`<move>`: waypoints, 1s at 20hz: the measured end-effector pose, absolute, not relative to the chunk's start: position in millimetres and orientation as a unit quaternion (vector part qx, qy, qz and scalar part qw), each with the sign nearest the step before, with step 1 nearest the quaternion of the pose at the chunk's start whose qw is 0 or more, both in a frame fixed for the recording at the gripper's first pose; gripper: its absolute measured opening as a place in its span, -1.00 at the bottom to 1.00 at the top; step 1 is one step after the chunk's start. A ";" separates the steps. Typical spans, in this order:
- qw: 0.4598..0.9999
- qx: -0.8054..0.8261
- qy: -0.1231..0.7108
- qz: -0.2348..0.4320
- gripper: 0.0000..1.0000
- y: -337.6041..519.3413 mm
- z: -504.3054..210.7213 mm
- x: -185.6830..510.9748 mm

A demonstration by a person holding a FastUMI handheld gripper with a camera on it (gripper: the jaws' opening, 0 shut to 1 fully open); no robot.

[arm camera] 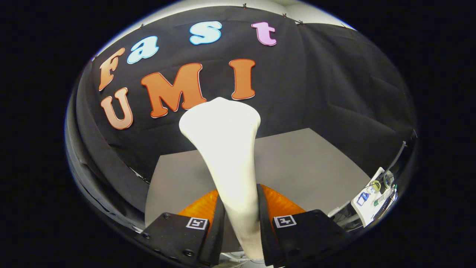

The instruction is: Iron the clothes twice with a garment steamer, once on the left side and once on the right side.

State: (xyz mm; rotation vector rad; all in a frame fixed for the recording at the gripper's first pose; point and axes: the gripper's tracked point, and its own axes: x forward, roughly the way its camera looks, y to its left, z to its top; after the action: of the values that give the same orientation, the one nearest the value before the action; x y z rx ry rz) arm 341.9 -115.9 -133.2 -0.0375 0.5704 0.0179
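We've got the garment steamer clamped in the gripper, both fingers pressing on its slim handle from either side, and its wide flat head stands up ahead of us, well past the fingertips. Below and beyond it lies the grey tabletop, with the black cloth wall behind. Here's the catch: we can't make out any garment on that surface from this angle, so the clothes may sit lower or off to one side. Our read is that we're carrying the steamer toward the first pass, with no stroke made yet. To do it well, we want the grip to stay firm on that narrow neck so the head doesn't twist, then tip the flat face toward the fabric and draw it down one side in a slow, even stroke. Off beyond the right finger, a small clutter of gear sits at the table's edge, and we should steer clear of it.
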 end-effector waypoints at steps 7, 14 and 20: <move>0.963 0.008 0.268 -0.011 -0.07 -59.9 -121.0 259.0; 0.975 0.014 0.220 -0.007 -0.08 29.0 -88.6 175.8; 0.981 0.002 0.195 0.019 -0.08 117.9 -76.6 133.8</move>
State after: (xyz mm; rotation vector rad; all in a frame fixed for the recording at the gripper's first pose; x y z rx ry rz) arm 133.8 117.9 -76.6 0.0037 0.3920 0.0387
